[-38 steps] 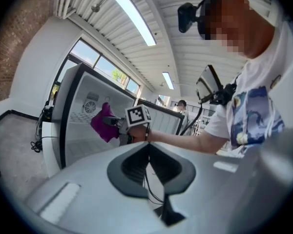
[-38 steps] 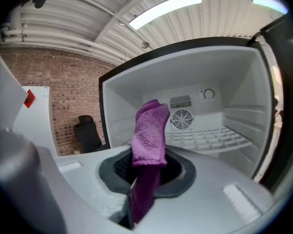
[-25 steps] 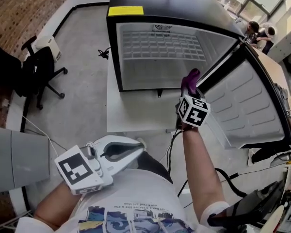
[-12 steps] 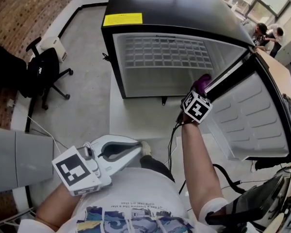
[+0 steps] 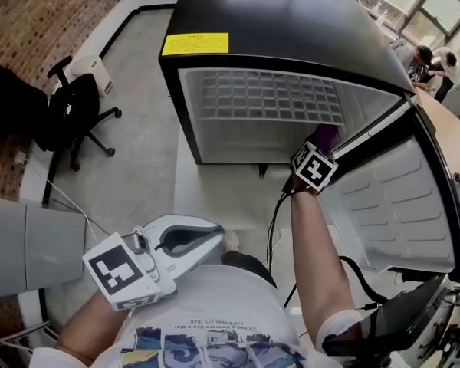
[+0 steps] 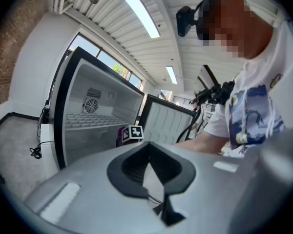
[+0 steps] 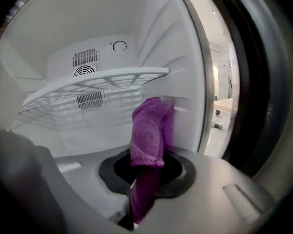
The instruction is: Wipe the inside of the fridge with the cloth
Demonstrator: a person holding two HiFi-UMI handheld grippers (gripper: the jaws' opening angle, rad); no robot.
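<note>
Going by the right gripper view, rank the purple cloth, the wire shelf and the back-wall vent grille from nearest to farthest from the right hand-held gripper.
1. The purple cloth: clamped in the right hand-held gripper, standing up at centre.
2. The wire shelf: above and to the left, across the fridge interior.
3. The vent grille: on the back wall, behind the shelf.

The right gripper [image 5: 319, 153] is reaching further forward and to the right; it is carrying the purple cloth [image 5: 326, 136] from the front edge into the fridge [image 5: 291, 14] opening; the cloth is coming up close beside the inner right wall [image 7: 178, 77].
</note>
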